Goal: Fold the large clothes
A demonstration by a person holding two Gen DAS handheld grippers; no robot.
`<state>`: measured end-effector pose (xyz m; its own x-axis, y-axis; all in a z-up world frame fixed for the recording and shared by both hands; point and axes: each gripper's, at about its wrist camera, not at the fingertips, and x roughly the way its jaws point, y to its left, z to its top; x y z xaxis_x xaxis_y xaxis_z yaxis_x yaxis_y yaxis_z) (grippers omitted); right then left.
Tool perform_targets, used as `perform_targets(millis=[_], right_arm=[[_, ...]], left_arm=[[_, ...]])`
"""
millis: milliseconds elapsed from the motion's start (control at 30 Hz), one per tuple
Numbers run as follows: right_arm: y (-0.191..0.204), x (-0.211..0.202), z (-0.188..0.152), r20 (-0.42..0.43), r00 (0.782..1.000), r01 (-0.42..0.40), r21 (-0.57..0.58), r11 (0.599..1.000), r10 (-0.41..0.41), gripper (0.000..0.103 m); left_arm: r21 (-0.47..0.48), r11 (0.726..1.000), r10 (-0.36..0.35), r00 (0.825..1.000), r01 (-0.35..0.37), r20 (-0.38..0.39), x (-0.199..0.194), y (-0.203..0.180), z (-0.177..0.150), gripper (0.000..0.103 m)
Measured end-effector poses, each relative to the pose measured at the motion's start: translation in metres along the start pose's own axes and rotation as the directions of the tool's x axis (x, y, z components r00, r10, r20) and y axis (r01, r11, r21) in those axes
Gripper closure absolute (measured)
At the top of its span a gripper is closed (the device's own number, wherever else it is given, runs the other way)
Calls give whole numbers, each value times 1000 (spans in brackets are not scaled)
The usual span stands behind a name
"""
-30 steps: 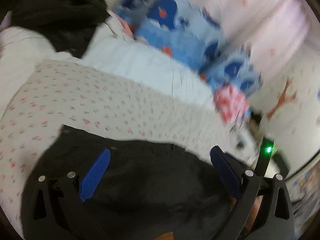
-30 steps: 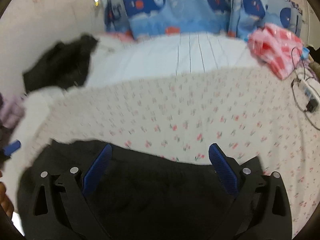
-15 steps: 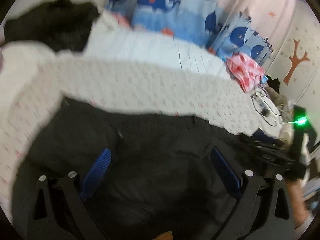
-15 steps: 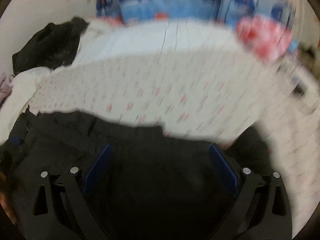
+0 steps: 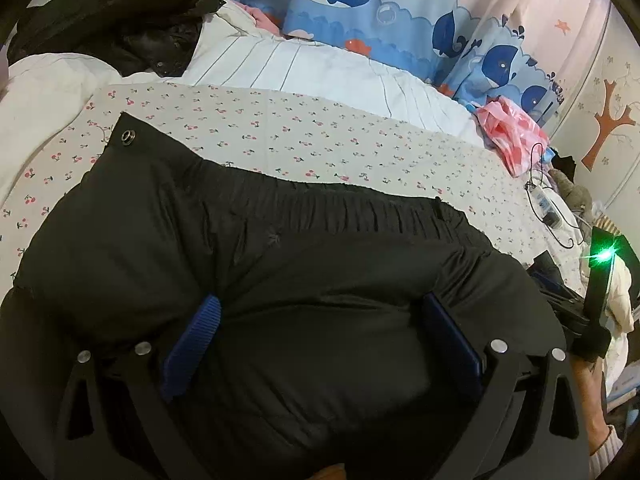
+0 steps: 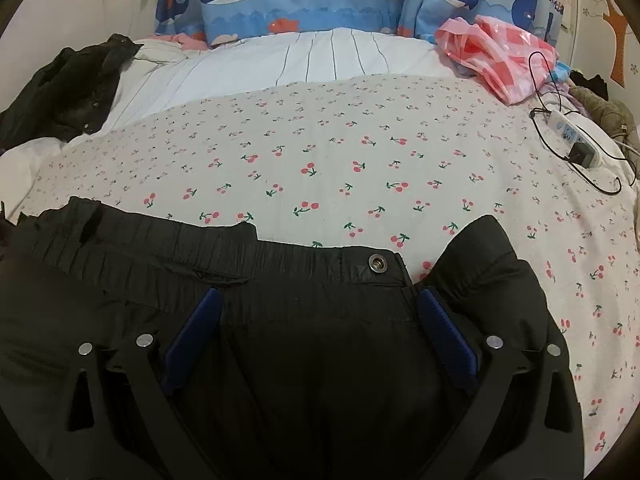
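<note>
Garment: black padded trousers [image 6: 312, 360] are spread on the cherry-print bed sheet [image 6: 360, 160].
Left tongs [image 5: 320, 316]: held apart over the fabric.
Right tongs [image 6: 318, 312]: held apart near the waistband snap [image 6: 378, 263].

The black padded trousers [image 5: 304, 280] lie spread on the bed over a cherry-print sheet, their shiny, puffy fabric bunched into soft folds. The gathered elastic waistband [image 6: 168, 256] runs across the far edge, a silver snap button [image 6: 378, 263] showing at its right end and a matching snap socket [image 5: 128, 136] at the left corner flap.
</note>
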<state>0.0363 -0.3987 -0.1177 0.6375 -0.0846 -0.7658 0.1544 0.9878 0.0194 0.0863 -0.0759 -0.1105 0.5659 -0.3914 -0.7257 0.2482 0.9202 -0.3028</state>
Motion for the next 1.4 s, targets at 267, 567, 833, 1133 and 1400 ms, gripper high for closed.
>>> perform_targets(millis=[267, 567, 833, 1133, 1400], right_arm=[[2, -24, 12, -7, 1000, 24, -31, 999, -24, 8], [-74, 3, -4, -55, 998, 6, 246, 969, 7, 6], [-26, -57, 24, 51, 999, -22, 96, 995, 17, 7], [107, 13, 29, -93, 985, -161, -155, 975, 148, 7], [68, -72, 33, -23, 988, -152, -136, 979, 150, 7]], left_arm=[[-2, 1000, 12, 1000, -12, 7, -5, 1, -1, 7], [-139, 988, 74, 996, -67, 43, -14, 33, 3, 7], [-97, 991, 101, 984, -87, 149, -55, 21, 2, 7], [-105, 978, 189, 977, -178, 104, -45, 39, -2, 7], [-178, 982, 79, 991, -60, 106, -63, 55, -6, 7]])
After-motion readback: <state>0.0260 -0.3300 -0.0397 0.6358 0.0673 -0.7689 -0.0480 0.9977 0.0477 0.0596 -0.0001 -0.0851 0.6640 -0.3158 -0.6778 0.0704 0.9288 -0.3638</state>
